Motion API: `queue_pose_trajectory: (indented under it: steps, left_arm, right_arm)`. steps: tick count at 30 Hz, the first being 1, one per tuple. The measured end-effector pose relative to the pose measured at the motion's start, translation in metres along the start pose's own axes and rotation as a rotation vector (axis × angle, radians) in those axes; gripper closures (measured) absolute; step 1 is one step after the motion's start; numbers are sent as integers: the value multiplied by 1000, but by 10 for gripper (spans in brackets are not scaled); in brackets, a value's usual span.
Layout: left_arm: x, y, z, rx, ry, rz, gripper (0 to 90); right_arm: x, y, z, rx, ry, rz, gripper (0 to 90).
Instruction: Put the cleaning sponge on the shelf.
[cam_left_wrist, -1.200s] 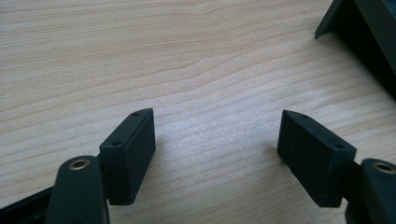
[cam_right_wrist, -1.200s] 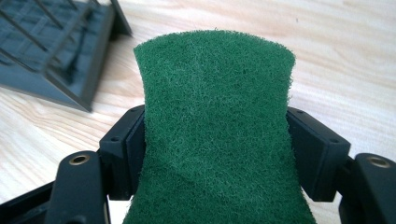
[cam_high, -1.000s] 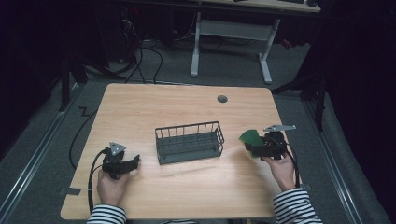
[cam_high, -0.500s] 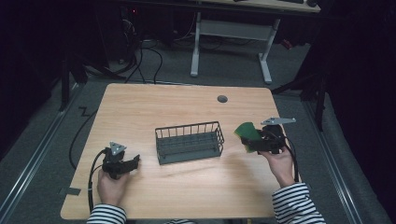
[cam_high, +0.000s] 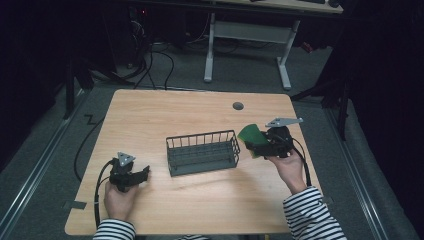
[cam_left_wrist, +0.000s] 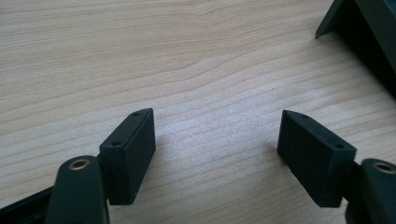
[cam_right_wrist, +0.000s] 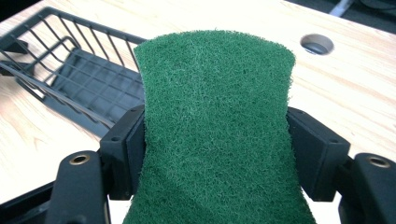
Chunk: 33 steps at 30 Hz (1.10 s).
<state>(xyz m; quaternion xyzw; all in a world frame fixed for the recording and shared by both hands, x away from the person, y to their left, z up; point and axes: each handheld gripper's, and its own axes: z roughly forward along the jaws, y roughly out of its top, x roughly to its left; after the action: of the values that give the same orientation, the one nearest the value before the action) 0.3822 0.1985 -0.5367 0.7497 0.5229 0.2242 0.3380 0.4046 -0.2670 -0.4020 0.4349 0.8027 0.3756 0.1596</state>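
green scouring pad (cam_right_wrist: 217, 135) pinched in right tool (cam_right_wrist: 215, 149), beside wire basket (cam_high: 202, 152)

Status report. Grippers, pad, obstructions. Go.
Right gripper shut on green scouring pad, held beside wire basket. Left gripper open, empty, low over table. Basket empty, path clear.

No legible text, label, brand, number or sign for you to read: the counter (cam_high: 200, 200) shows plain wood grain, the wire basket (cam_high: 202, 151) is unmarked, and the green pad (cam_right_wrist: 215, 130) and black gripper (cam_left_wrist: 219, 154) faces carry no lettering
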Motion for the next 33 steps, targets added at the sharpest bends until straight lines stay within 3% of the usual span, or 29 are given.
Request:
queue_pose_trajectory:
  steps: [11,15,23,33]
  left_arm:
    - [1,0,0,1,-3,0,282]
    - [0,0,0,0,1,1,279]
    - [0,0,0,1,-4,-1,279]
    - [1,0,0,-1,-6,-3,279]
  right_arm:
    - [21,24,19,5,18,-56,293]
    - [27,34,23,6,32,-52,293]
    - [41,48,40,39,40,-85,293]
    - [56,58,64,86,44,-89,293]
